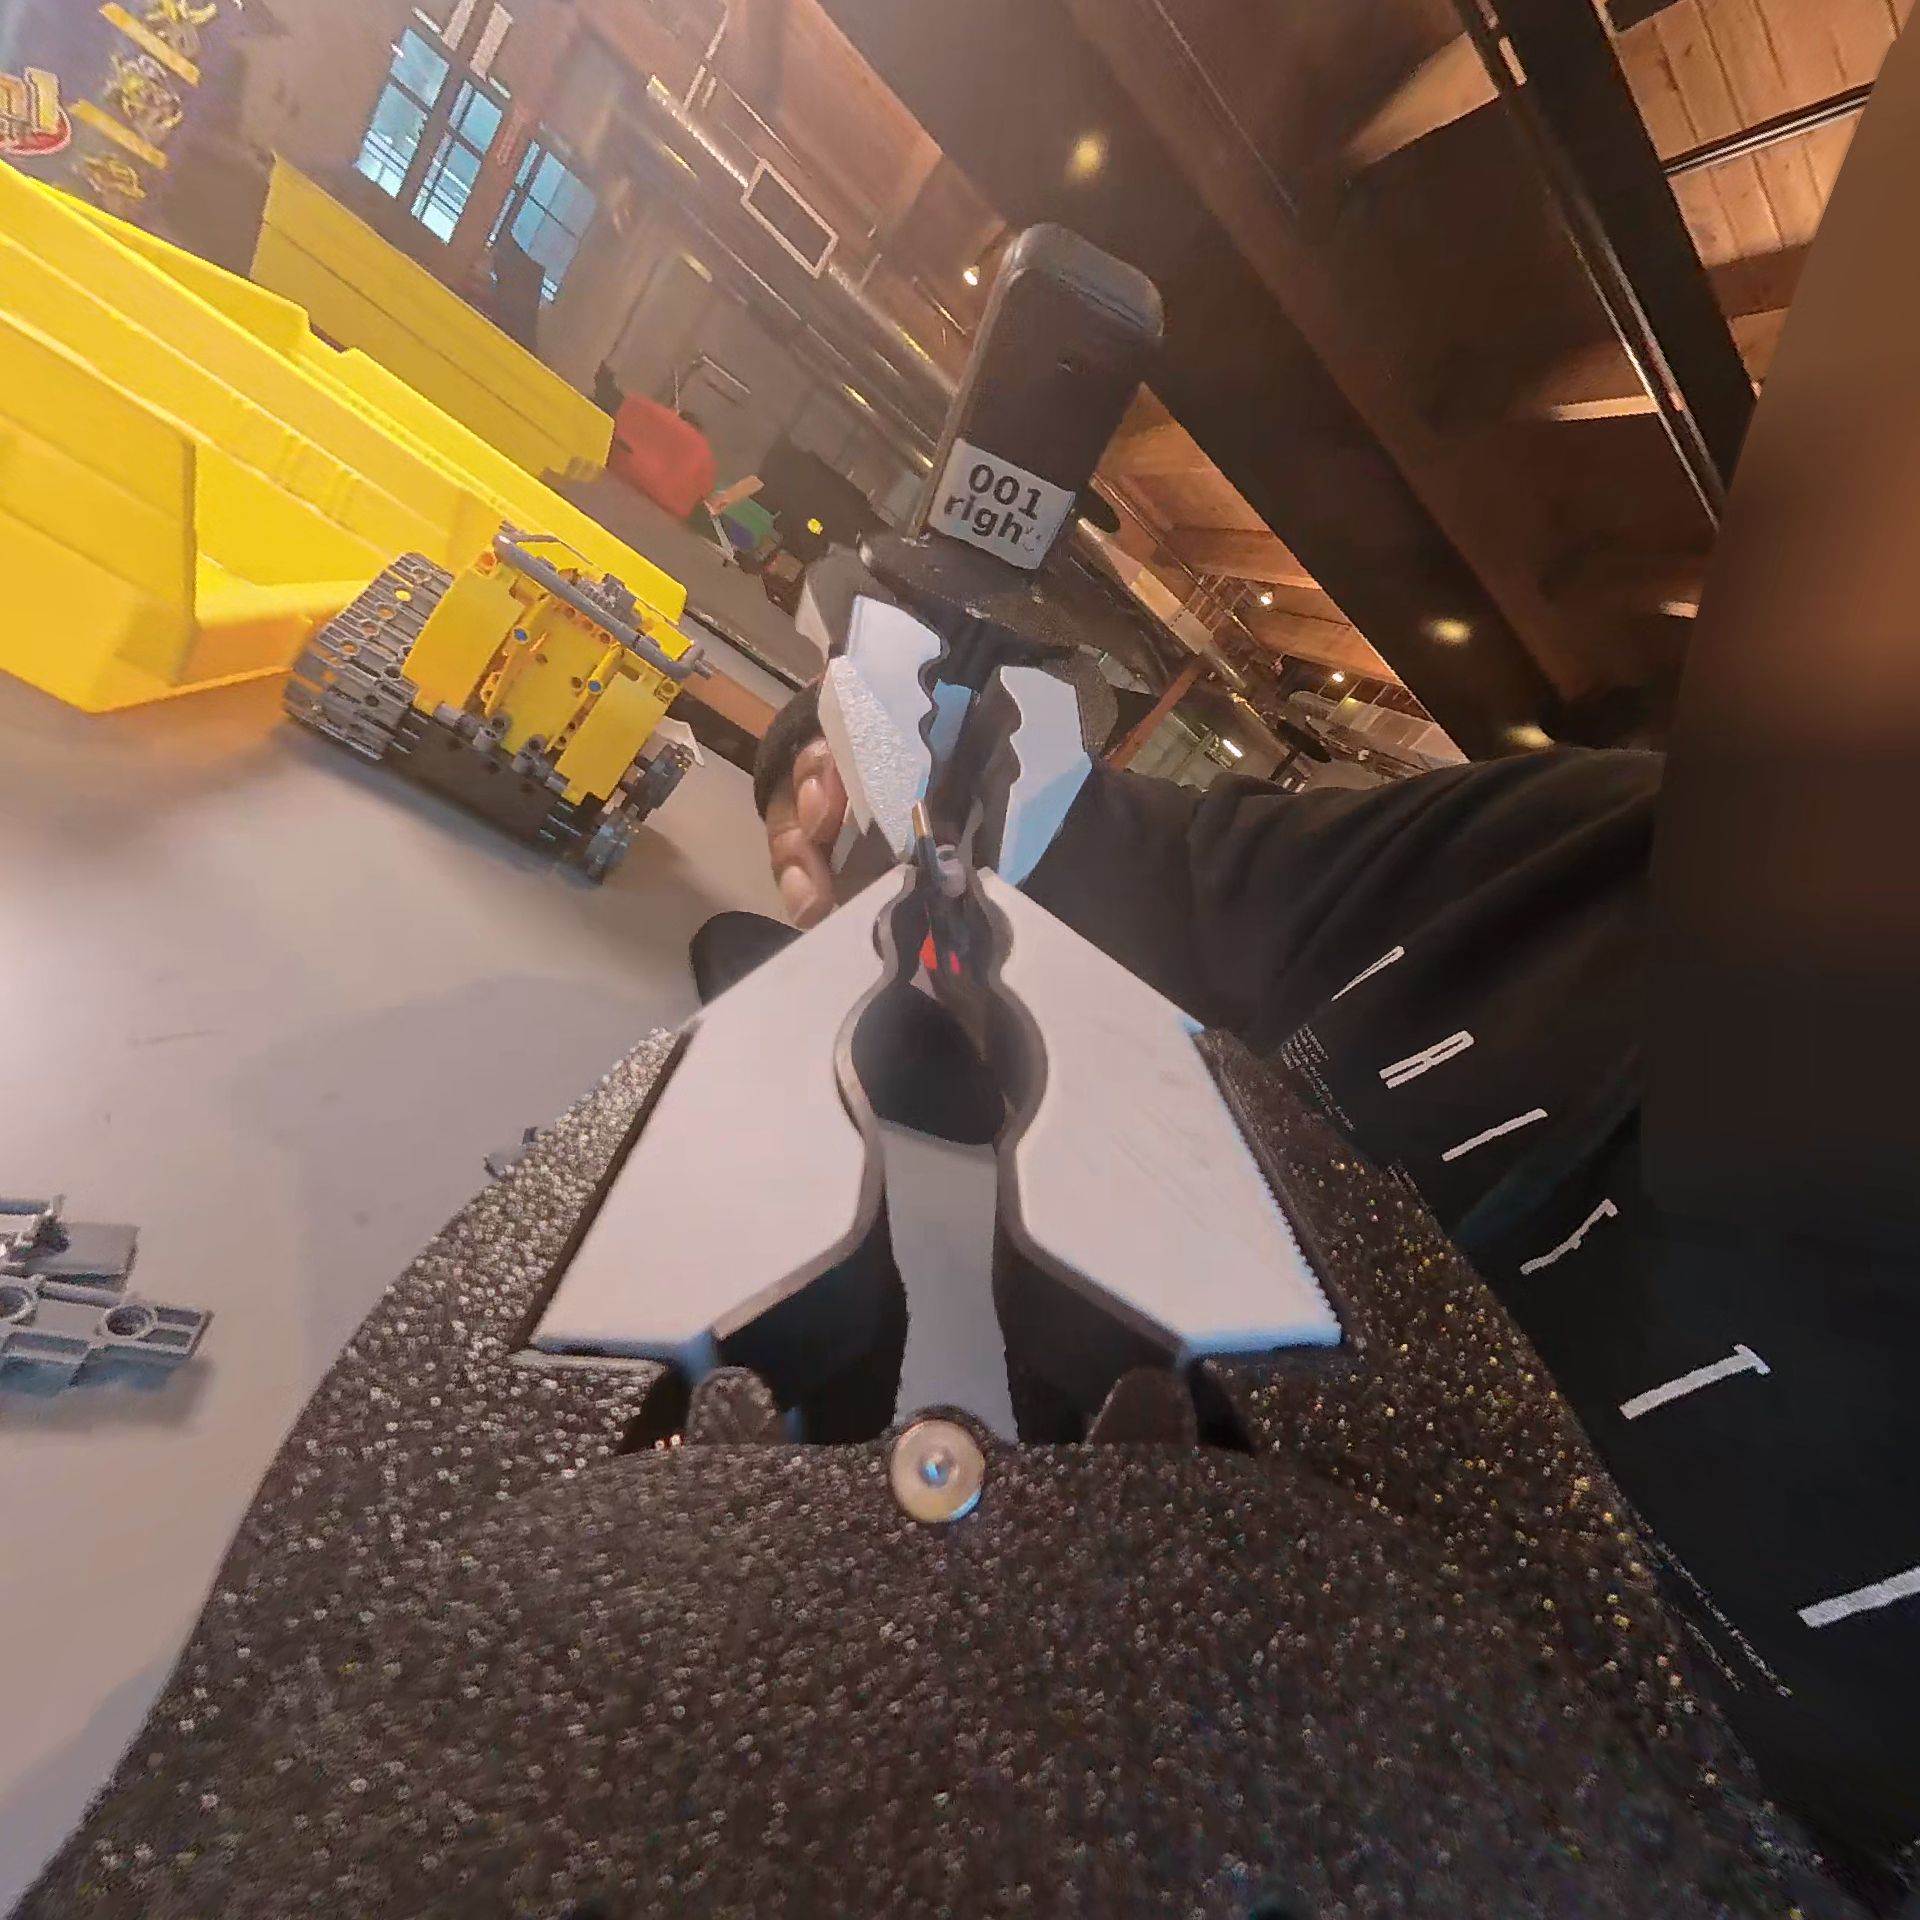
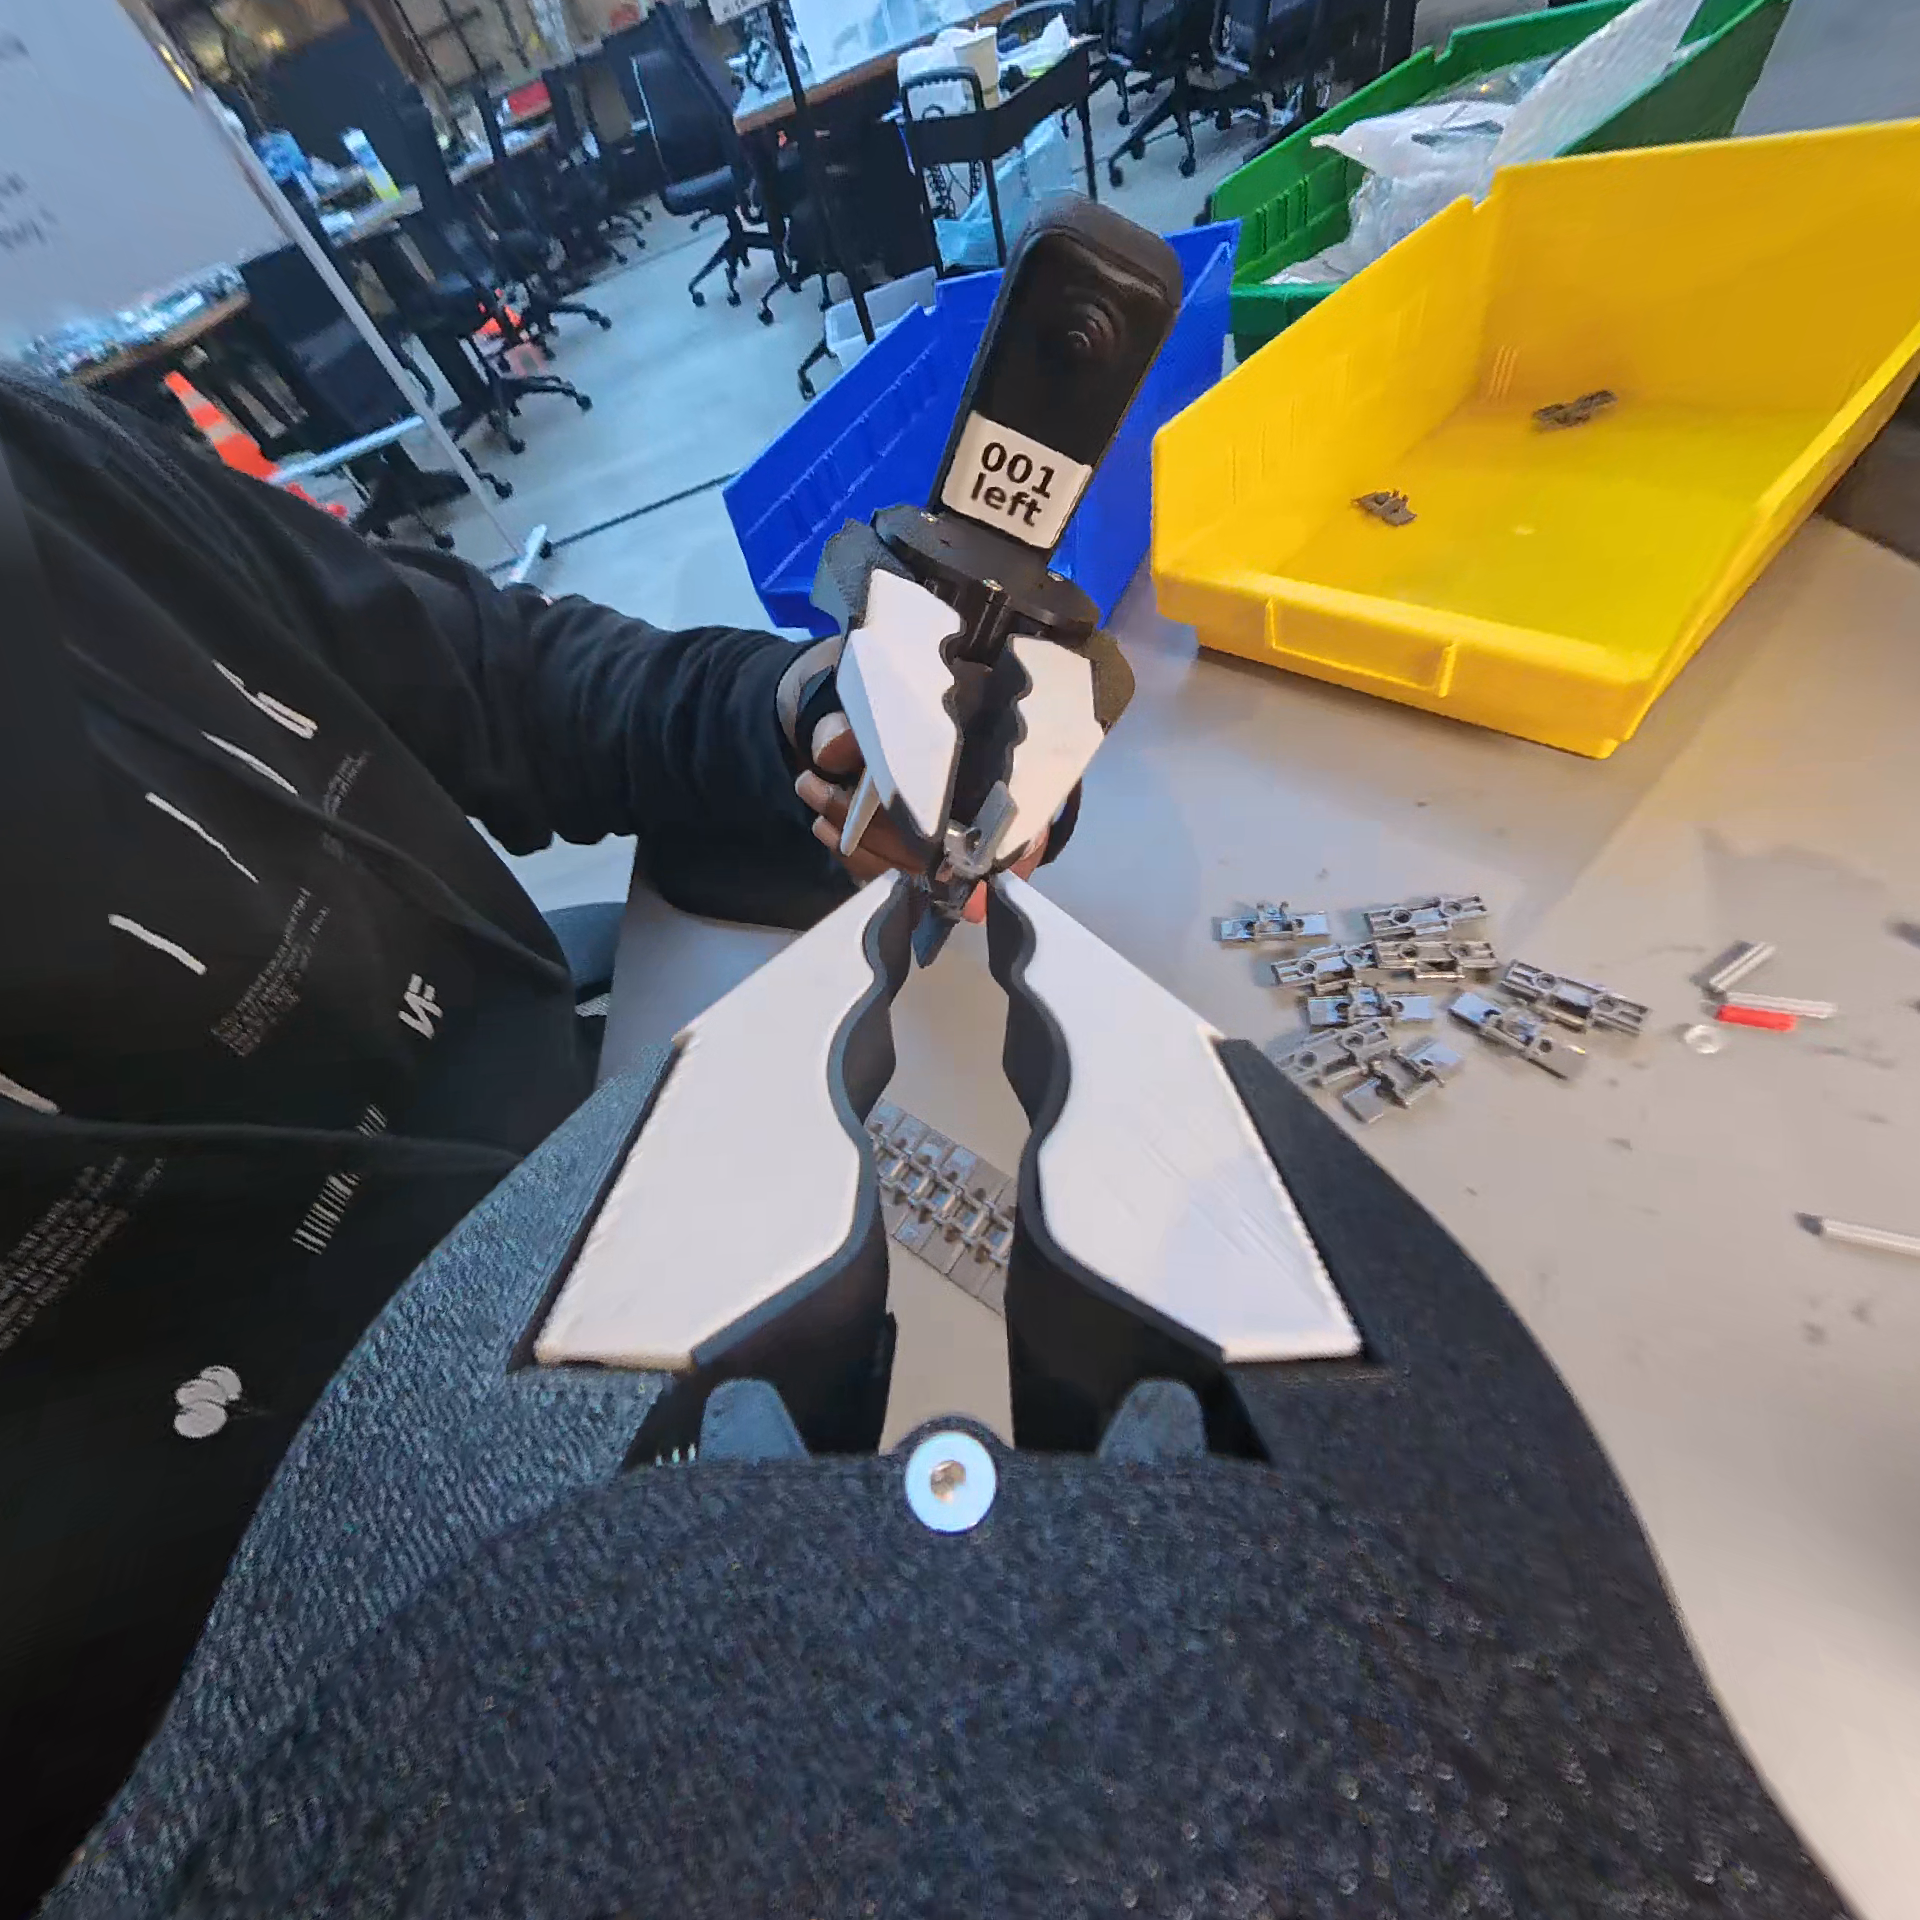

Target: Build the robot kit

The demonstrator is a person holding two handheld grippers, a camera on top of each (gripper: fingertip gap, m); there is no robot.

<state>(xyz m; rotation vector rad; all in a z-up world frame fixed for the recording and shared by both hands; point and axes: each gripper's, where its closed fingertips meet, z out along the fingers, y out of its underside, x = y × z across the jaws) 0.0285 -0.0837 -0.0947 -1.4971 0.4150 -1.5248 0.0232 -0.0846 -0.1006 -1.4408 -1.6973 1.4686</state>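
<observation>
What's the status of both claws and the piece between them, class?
Left claw shut on small grey piece. Right claw shut on same piece, tip to tip above grey table. Loose grey track links lie beside; nothing blocking.

Small grey link piece (image 2: 966,842) – pinched tip-to-tip between both grippers, above table.

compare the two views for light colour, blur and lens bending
Left wrist view: warm orange light, the grey links at the edge smeared, the yellow bins bent by the wide lens. Right wrist view: cooler daylight, the yellow bin fairly sharp, the link pile slightly soft.
</observation>
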